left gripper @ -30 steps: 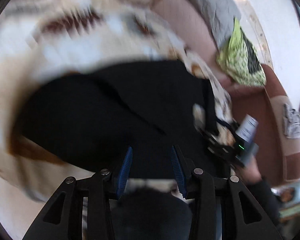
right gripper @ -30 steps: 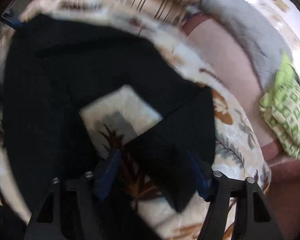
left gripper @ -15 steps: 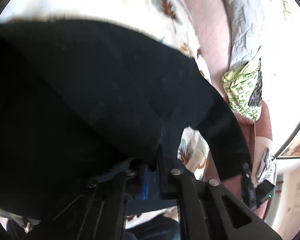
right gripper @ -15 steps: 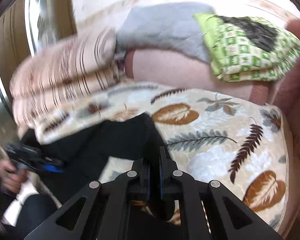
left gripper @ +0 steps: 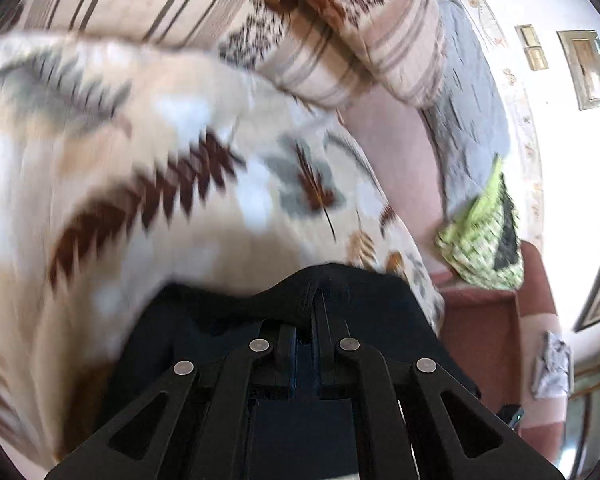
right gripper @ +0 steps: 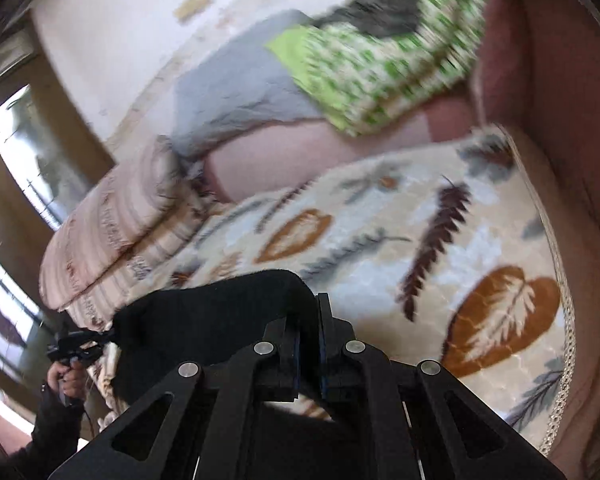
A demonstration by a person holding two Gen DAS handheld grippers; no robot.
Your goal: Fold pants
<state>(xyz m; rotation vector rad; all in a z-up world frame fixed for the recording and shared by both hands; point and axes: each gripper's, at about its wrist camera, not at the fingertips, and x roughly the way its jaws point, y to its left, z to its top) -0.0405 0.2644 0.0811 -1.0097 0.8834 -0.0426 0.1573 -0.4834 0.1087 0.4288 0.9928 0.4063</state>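
- Our left hand-held gripper (left gripper: 314, 320) is clenched on the black pants (left gripper: 352, 292), its jaws pressed together with a ridge of dark cloth pinched between them.
- Our right hand-held gripper (right gripper: 314, 320) is clamped the same way, jaws tight on a fold of the pants (right gripper: 220, 312).
- From the right wrist view, we see the black cloth bunched up and running off to the left from the jaws toward our left hand (right gripper: 70, 376), which grips the other tool down near the near left corner of the sofa.
- The pants sit at the near edge of the leaf-print blanket (right gripper: 440, 240) that covers the sofa seat, with the bunched part raised at the jaws; how much of the rest lies flat we cannot tell, since the tools hide it.
- Striped pillows (left gripper: 320, 32) are stacked at the far left end of the blanket.
- Along the sofa back we spot a grey folded cloth (right gripper: 236, 92) and, just beside it toward the right end, a green patterned pillow (right gripper: 380, 72) with a dark patch on it.
- Both views are smeared with blur, so finer detail of the fabric is lost to us.
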